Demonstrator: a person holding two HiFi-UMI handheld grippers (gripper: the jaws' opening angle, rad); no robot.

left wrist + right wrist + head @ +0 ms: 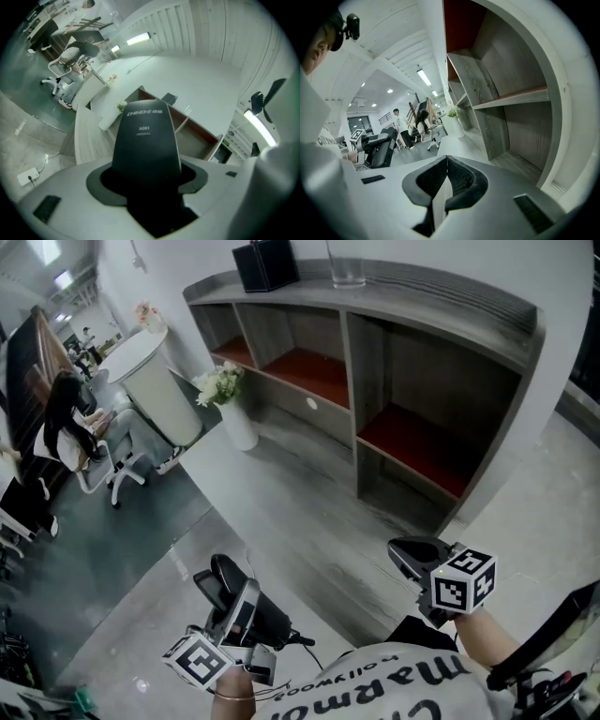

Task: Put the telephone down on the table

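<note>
The left gripper (234,610) is clamped on the black telephone (147,140) and holds it in the air close to the person, while the right gripper (442,180) has its jaws together on nothing. Just ahead lies the grey table (309,521), with a vase (238,426) and a shelf (422,362) beyond. Judging by this, the task is barely begun: the phone is yet to be lowered onto the table and released.

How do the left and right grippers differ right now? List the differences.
The left gripper is shut on the black telephone; the right gripper holds nothing. The left's jaws stand apart around it; the right's jaws meet. Both hover above the grey table.
</note>
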